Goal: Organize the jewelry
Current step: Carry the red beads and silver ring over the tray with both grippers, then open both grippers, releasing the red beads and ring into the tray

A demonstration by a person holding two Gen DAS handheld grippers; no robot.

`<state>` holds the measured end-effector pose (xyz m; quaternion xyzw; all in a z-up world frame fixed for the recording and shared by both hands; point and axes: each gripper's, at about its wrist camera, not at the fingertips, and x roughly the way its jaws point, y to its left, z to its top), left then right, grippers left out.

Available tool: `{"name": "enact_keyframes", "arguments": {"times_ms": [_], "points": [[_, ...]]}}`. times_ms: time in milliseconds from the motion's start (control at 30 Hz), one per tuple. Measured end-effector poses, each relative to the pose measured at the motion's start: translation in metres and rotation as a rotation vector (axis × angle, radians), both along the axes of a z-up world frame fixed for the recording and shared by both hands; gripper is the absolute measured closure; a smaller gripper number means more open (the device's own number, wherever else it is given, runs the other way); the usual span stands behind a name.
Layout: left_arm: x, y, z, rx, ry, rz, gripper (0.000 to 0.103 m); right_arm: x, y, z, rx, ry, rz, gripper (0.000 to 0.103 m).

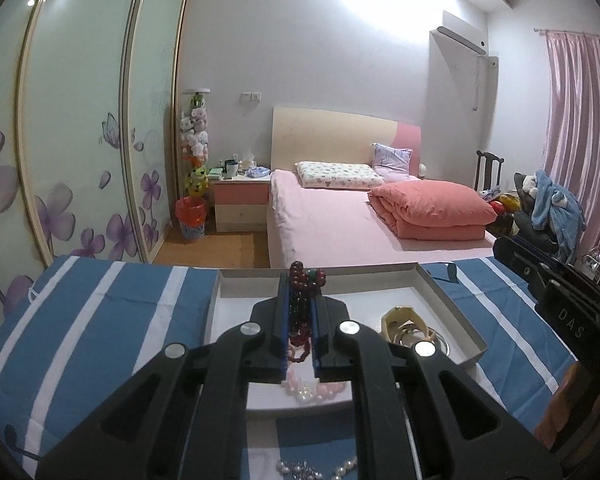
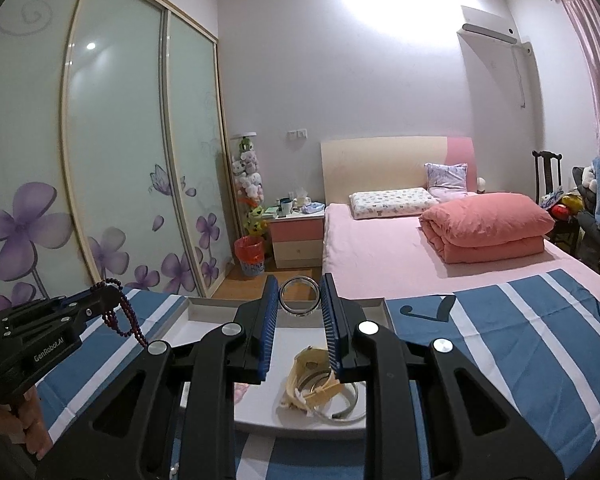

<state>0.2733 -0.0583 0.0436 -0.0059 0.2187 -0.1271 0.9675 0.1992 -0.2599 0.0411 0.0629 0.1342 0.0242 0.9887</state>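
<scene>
My left gripper (image 1: 300,280) is shut on a dark red bead string (image 1: 300,320), which bunches above the fingertips and hangs down between the pads over a shallow white tray (image 1: 456,308). From the right wrist view the same beads (image 2: 124,316) dangle from the left gripper (image 2: 100,300). My right gripper (image 2: 300,294) is shut on a silver bangle (image 2: 300,294), held upright above the tray (image 2: 204,312). In the tray lie a cream watch with silver bangles (image 2: 320,384) and a pink bead bracelet (image 1: 316,390).
The tray sits on a blue-and-white striped cloth (image 1: 100,320) on the bed's foot. Loose pearls (image 1: 320,470) lie on the cloth in front of the tray. A folded pink quilt (image 1: 432,208) and pillows lie further up the bed.
</scene>
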Motion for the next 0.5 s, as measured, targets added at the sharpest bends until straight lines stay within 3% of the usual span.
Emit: {"name": "enact_keyframes", "arguments": {"times_ms": [500], "points": [[0.042,-0.008,-0.042,-0.020,0.062,-0.021,0.094,0.043,0.004,-0.033,0.017,0.100,0.029,0.080]]}}
